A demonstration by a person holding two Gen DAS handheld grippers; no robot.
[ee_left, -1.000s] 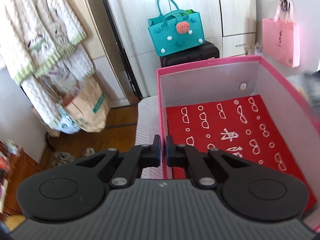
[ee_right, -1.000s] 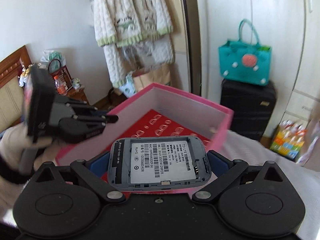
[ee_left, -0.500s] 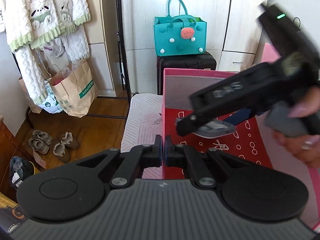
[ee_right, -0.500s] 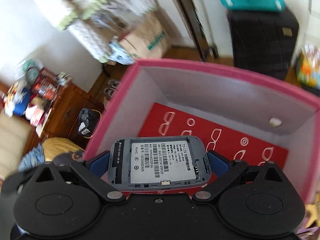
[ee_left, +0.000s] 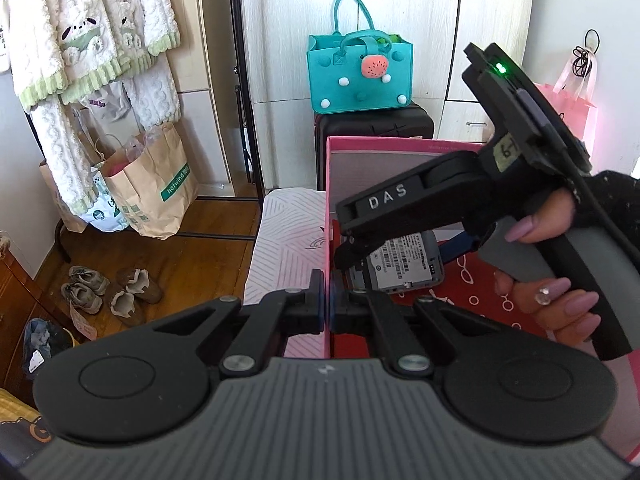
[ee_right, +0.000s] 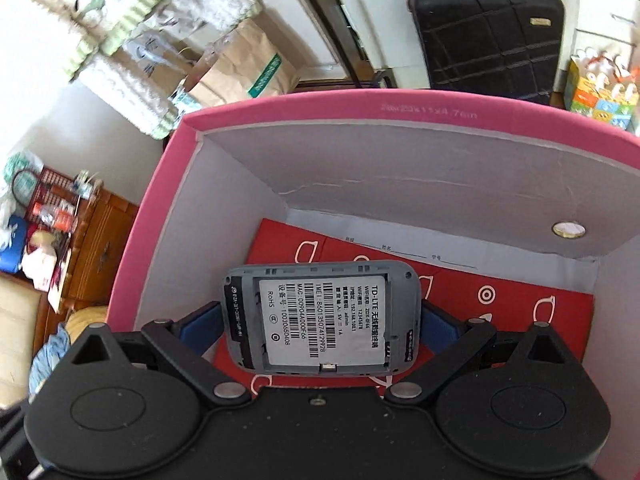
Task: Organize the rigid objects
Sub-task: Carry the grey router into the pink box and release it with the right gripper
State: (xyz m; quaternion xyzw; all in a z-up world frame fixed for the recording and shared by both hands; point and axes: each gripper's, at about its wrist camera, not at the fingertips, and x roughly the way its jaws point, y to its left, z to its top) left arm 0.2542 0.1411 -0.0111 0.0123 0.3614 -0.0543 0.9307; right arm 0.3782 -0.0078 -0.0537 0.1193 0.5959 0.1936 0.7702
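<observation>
Router point(ee_left: 404, 266) at 3 o'clock of the left view, inside the pink box point(ee_left: 400, 147), gripped by the right gripper point(ee_left: 394, 262); left gripper point(ee_left: 326, 307) pinches the box's side wall, likely steadying it. Right view: router point(ee_right: 322, 318) label-up, long axis crosswise, 9-to-3, clamped by its short ends above the red liner point(ee_right: 500, 300), probably for flat placement.

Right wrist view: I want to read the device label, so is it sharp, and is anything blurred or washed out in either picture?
Right wrist view: label on the grey device sharp and readable; hanging clothes top left smeared. Left wrist view: mostly sharp; pink bag at the right glows overexposed; fisheye bends the edges.
</observation>
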